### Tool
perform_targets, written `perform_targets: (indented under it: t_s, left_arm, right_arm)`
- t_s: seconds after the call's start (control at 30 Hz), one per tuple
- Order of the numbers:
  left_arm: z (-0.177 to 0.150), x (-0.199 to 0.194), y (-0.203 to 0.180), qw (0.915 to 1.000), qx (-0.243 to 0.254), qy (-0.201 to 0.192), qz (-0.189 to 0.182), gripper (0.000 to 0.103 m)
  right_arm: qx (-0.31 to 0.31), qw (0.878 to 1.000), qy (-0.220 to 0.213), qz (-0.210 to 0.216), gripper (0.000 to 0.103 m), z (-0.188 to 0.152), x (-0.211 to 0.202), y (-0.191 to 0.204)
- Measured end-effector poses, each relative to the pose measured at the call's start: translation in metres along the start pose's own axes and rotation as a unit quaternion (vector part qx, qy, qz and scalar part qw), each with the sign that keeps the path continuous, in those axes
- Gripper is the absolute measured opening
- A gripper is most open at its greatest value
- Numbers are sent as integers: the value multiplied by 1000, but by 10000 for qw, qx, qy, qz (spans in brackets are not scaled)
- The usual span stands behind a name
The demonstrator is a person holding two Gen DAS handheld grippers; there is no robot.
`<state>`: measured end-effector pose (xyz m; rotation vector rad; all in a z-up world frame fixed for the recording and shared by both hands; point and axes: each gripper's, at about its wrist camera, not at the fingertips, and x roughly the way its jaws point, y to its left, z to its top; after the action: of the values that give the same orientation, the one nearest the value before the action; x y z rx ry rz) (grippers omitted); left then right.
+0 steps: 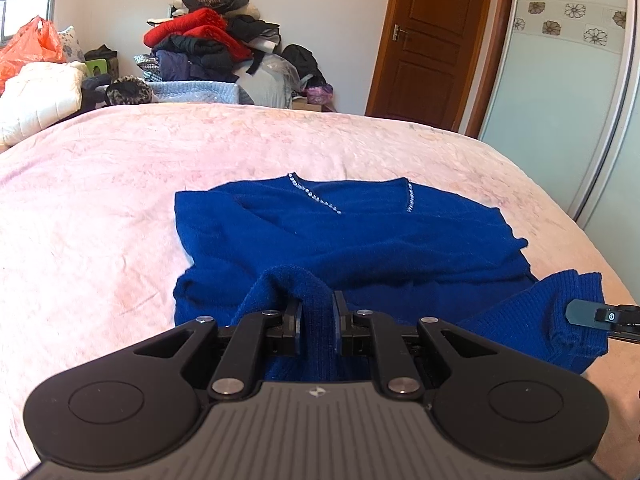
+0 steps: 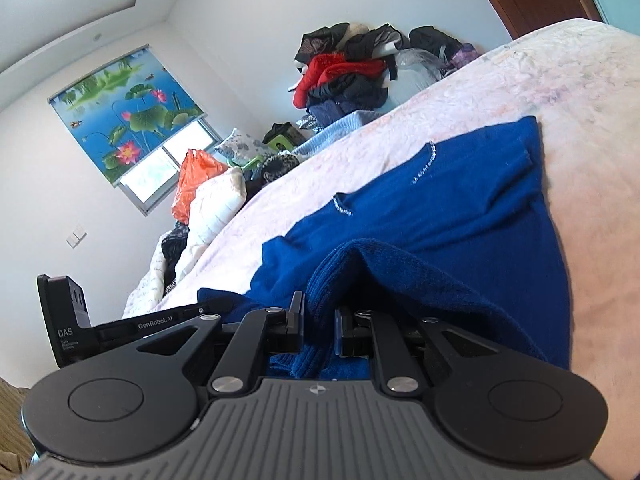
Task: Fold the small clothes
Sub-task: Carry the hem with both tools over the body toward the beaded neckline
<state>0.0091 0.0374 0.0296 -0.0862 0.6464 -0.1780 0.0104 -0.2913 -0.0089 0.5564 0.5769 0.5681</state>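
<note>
Blue sweater (image 1: 360, 236) lies flat on the pink bedspread (image 1: 100, 208), neckline at the far end, hem nearest the grippers, so its long axis runs straight away from them. Left gripper (image 1: 318, 320) is pinched tight on a ridge of hem knit, right gripper (image 2: 318, 324) clamped on the other hem corner. Both equally near imo, so the fold prob goes forward toward the collar.

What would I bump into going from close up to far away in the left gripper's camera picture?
left gripper pinching the blue sweater → bare pink bedspread → pile of clothes against the far wall.
</note>
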Motion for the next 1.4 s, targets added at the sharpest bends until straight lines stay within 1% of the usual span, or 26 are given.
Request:
perform_targets:
  t_s: [0.23, 0.5, 0.83, 1.03, 1.07, 1.1, 1.13, 1.17, 1.23, 1.3, 1.33, 1.37, 1.4]
  left_arm:
    - [9, 11, -3, 9996, 166, -72, 197, 14]
    - [23, 25, -3, 9992, 229, -101, 318, 14]
    - [39, 45, -4, 9986, 301, -131, 403, 14]
    - [42, 54, -6, 9985, 323, -138, 414, 14]
    - [42, 55, -6, 9985, 323, -136, 411, 14]
    - [41, 55, -6, 9985, 334, -140, 418, 14]
    - [40, 56, -6, 9983, 358, -140, 429, 14]
    - [39, 57, -6, 9983, 374, -134, 435, 14]
    - [38, 58, -4, 9984, 358, -106, 421, 14]
    - [38, 60, -4, 9985, 344, -81, 414, 14]
    - [38, 60, -3, 9985, 342, -76, 412, 14]
    - [38, 61, -3, 9986, 335, -74, 408, 14]
    - [38, 61, -2, 9986, 321, -71, 403, 14]
  right_arm:
    - [-42, 9999, -65, -107, 17, 14, 11, -2]
    - [-218, 9996, -140, -147, 17, 28, 22, 2]
    - [-169, 9992, -326, -186, 17, 46, 34, -6]
    - [-161, 9991, -257, -282, 17, 48, 43, -12]
    - [-180, 9990, -219, -337, 21, 47, 43, -12]
    - [-186, 9987, -178, -433, 21, 46, 44, -13]
    - [-172, 9985, -107, -514, 27, 44, 45, -15]
    - [-118, 9984, -53, -548, 38, 41, 45, -17]
    - [3, 9984, -6, -558, 52, 37, 46, -24]
    - [33, 9981, 116, -601, 50, 33, 51, -29]
    - [34, 9975, 184, -684, 46, 32, 55, -31]
    - [8, 9967, 275, -767, 35, 30, 60, -33]
    - [-6, 9959, 318, -843, 27, 29, 64, -36]
